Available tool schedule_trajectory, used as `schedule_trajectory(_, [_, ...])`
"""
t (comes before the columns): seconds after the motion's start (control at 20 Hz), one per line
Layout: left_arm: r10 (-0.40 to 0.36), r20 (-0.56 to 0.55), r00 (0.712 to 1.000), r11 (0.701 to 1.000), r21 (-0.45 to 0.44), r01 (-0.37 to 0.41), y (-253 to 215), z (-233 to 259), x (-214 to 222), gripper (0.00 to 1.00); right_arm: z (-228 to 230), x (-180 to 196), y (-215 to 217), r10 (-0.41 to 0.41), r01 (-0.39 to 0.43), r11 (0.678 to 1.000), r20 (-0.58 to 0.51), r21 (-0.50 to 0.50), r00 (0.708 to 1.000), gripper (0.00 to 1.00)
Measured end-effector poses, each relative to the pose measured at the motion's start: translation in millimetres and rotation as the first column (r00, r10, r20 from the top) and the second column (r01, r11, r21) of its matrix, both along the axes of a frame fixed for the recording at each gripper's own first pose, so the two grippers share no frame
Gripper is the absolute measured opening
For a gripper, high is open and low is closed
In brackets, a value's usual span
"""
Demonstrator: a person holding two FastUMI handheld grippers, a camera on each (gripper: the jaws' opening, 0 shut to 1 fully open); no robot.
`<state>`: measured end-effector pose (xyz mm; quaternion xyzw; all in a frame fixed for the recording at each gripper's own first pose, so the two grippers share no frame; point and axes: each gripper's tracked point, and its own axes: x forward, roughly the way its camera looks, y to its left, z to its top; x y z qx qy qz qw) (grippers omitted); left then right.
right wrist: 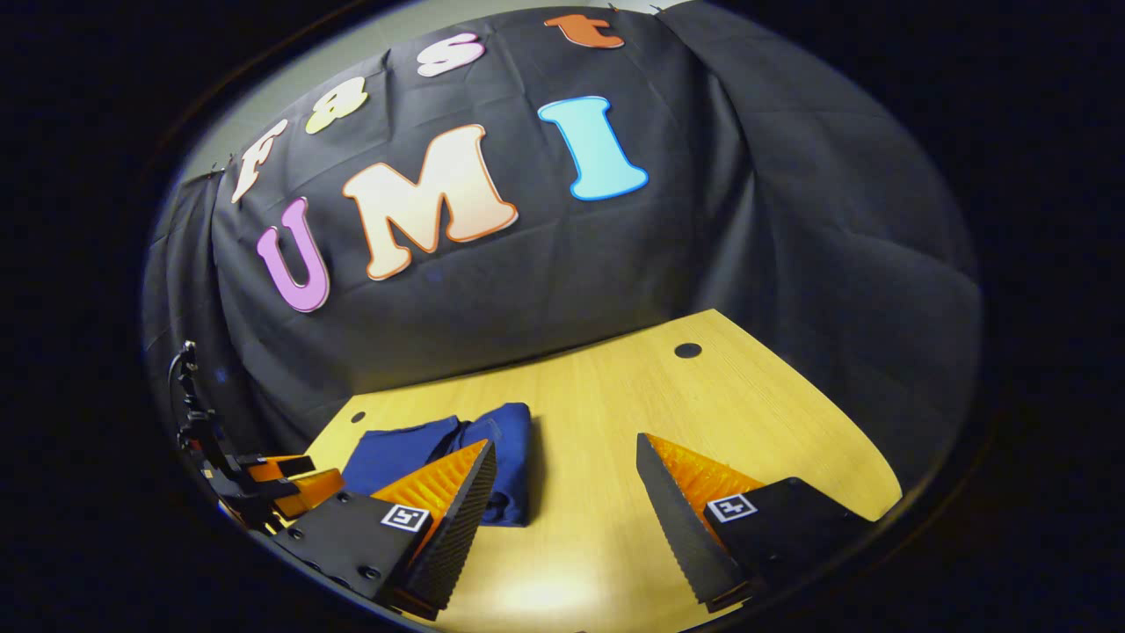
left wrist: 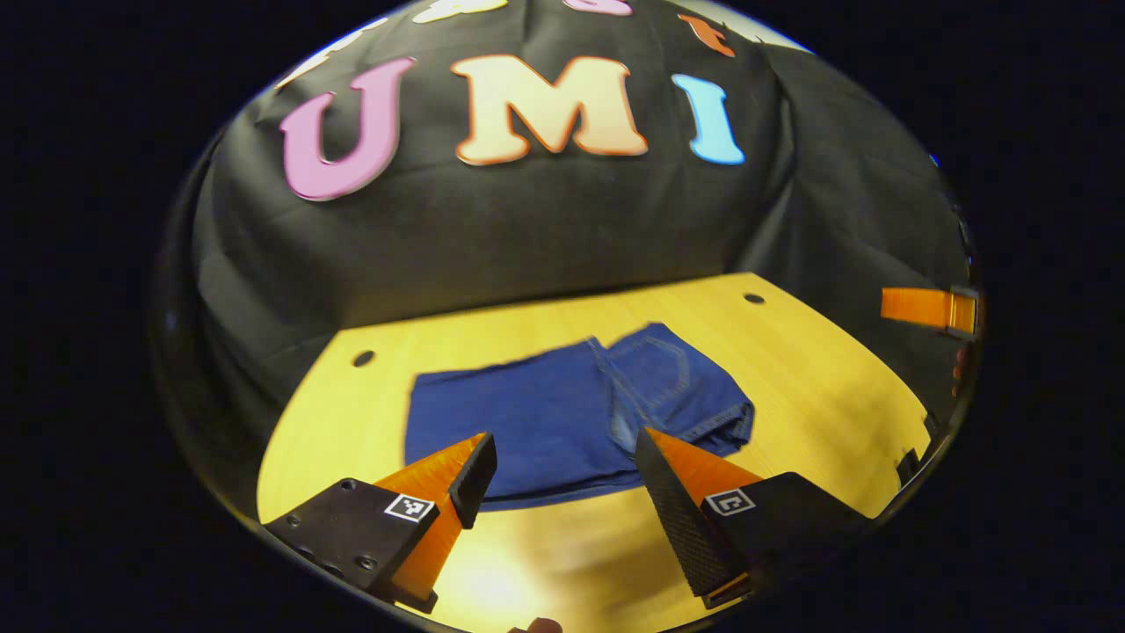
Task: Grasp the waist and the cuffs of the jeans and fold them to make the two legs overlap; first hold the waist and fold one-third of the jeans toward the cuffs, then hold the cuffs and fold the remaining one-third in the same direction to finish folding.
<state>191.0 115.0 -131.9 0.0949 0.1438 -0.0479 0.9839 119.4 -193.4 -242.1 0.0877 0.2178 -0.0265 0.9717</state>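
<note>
A: Left gripper view is showing the jeans (left wrist: 562,413) lying folded into a compact stack on the table (left wrist: 817,387), just beyond the left gripper (left wrist: 562,466), whose jaws are standing wide and holding nothing.

B: The right gripper (right wrist: 562,492) is gaping wide too, jeans off past its left finger. Folding is looking finished; I'd judge both are only needing to back away.

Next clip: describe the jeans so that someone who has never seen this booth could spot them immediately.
Find the yellow wooden table in front of the black cloth wall. The jeans lie flat on it, a folded dark blue denim bundle, the single fabric item on the wood.
</note>
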Motion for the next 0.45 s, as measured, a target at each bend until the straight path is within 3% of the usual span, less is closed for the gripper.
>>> schedule_trajectory(0.1, [0.034, 0.023, 0.999, 0.999, -0.038, -0.033, 30, 15, -12, 0.96, 11, -6, 20, -0.010, 0.010, 1.000, 0.033, -0.007, 0.999, 0.94])
schedule_trajectory(0.15, [0.042, 0.025, 0.999, 0.998, -0.038, -0.041, 43, 17, -19, 0.96, 18, -11, 32, -0.010, 0.010, 1.000, 0.050, -0.001, 0.999, 0.98])
schedule_trajectory(0.45, [0.064, 0.065, 0.996, 0.998, 0.005, -0.064, 85, 31, -41, 0.95, 32, -36, 86, -0.001, 0.002, 1.000, 0.065, -0.003, 0.998, 0.98])
